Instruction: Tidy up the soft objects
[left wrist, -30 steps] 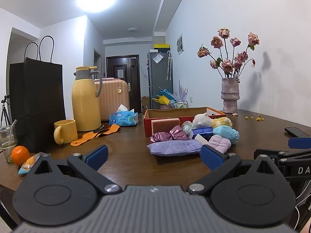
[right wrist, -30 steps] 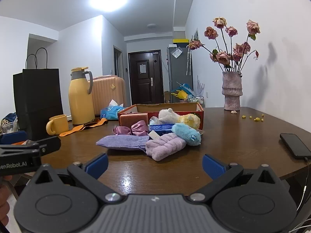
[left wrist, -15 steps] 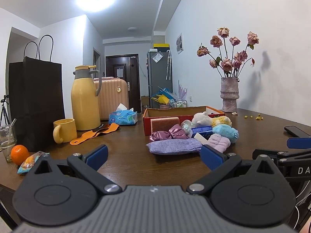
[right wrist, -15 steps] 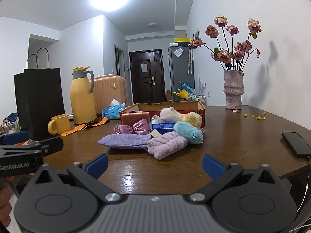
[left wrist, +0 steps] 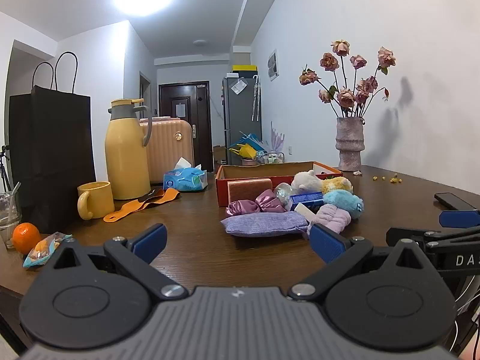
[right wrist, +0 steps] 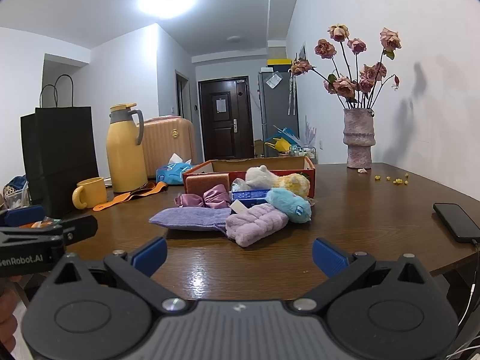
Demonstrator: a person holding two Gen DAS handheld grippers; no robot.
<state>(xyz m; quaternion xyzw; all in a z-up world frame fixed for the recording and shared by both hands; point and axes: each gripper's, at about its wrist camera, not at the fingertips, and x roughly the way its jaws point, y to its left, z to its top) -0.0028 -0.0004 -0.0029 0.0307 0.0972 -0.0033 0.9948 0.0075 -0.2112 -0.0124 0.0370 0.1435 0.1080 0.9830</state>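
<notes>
A pile of soft things lies mid-table before a red cardboard box (left wrist: 240, 171) (right wrist: 310, 170): a purple pouch (left wrist: 264, 224) (right wrist: 189, 217), a lilac fluffy roll (left wrist: 334, 216) (right wrist: 255, 223), a blue plush (left wrist: 343, 199) (right wrist: 289, 205), a pink satin bow (left wrist: 256, 205) (right wrist: 210, 199), a white plush (left wrist: 306, 178) (right wrist: 259, 175), a yellow plush (left wrist: 337, 183) (right wrist: 295, 183) and a pink sponge (left wrist: 249, 188) (right wrist: 205, 181). My left gripper (left wrist: 237, 241) is open and empty, short of the pouch. My right gripper (right wrist: 238, 255) is open and empty, short of the roll.
A yellow jug (left wrist: 127, 153), yellow mug (left wrist: 93, 199), black paper bag (left wrist: 49, 156), tissue pack (left wrist: 186, 180), orange strap (left wrist: 141, 205) and an orange (left wrist: 25, 237) stand at the left. A vase of roses (right wrist: 358, 138) and a phone (right wrist: 456, 220) are at the right.
Both views have shifted only slightly; the pile sits a touch closer. Both grippers stay open and nothing on the table has moved.
</notes>
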